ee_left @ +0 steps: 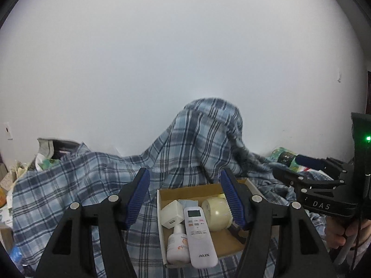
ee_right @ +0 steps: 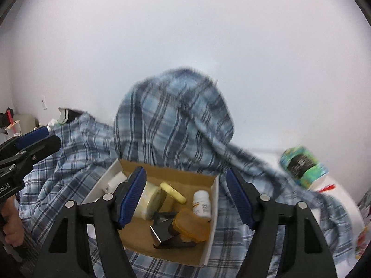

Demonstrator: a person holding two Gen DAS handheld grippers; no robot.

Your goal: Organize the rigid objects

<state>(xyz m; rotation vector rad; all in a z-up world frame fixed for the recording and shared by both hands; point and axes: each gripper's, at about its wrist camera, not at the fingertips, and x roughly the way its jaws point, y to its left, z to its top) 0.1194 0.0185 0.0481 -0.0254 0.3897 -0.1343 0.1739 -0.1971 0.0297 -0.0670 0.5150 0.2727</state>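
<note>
An open cardboard box (ee_left: 185, 191) lies on a blue plaid cloth (ee_left: 92, 173). It holds a white remote (ee_left: 200, 236), a white charger block (ee_left: 171, 213), a small white pump bottle (ee_left: 177, 245) and a cream tape roll (ee_left: 216, 213). My left gripper (ee_left: 185, 171) hangs open above the box's left part with nothing between its fingers. In the right wrist view the box (ee_right: 180, 173) also shows a white pill bottle (ee_right: 202, 203), an orange lidded tub (ee_right: 191, 225), a yellow piece (ee_right: 172, 192) and a black metal object (ee_right: 167, 231). My right gripper (ee_right: 185, 170) is open over it and empty.
The plaid cloth (ee_right: 176, 115) rises in a tall hump just behind the box, against a white wall. A green patterned can (ee_right: 301, 164) lies at the right. Bags and clutter (ee_left: 46, 155) sit at the far left. A hand (ee_left: 343, 234) holds the right gripper's handle.
</note>
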